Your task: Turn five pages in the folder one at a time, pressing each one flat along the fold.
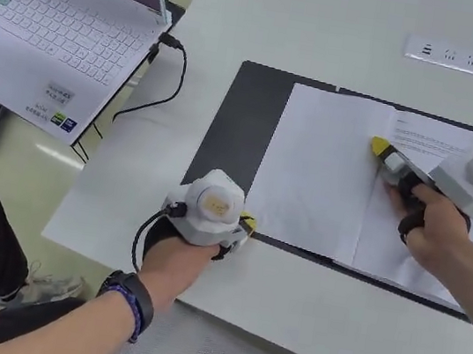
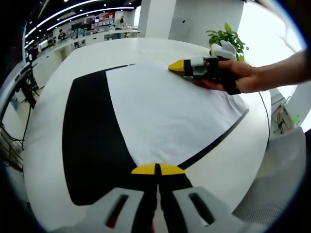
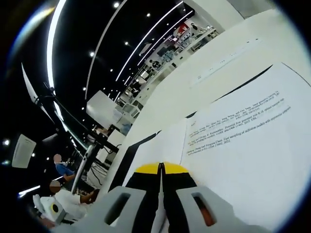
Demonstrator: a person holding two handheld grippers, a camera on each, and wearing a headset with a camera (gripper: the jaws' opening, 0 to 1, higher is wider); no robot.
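Grippers, 2, hand-held, yellow-tipped.

Right gripper (image 1: 379, 148): jaws closed tip to tip, nothing between them. The tips rest on the paper at the fold (image 1: 366, 214), toward its far end. Its own view (image 3: 160, 168) shows the tips on the sheet just below some lines of small print.

Left gripper (image 1: 245, 225): jaws likewise drawn together and empty. It sits at the near edge of the folder (image 1: 240, 124), where the blank left-hand page (image 1: 317, 171) meets the black cover. Its own view (image 2: 156, 169) looks across that page to the right gripper (image 2: 177, 66) beyond.

Folder: open flat on the white table (image 1: 313, 19), with the printed page (image 1: 446, 142) to the right of the fold.

Governing relation: the fold's long axis runs from the far edge toward the person. The right gripper is already on that line; the left is well apart from it, off to the side. Judgement: the pressing stroke belongs to the right gripper, drawn nearward along the fold.

Surroundings: laptop (image 1: 56, 16) at far left, power strip (image 1: 472, 63) beyond the folder.
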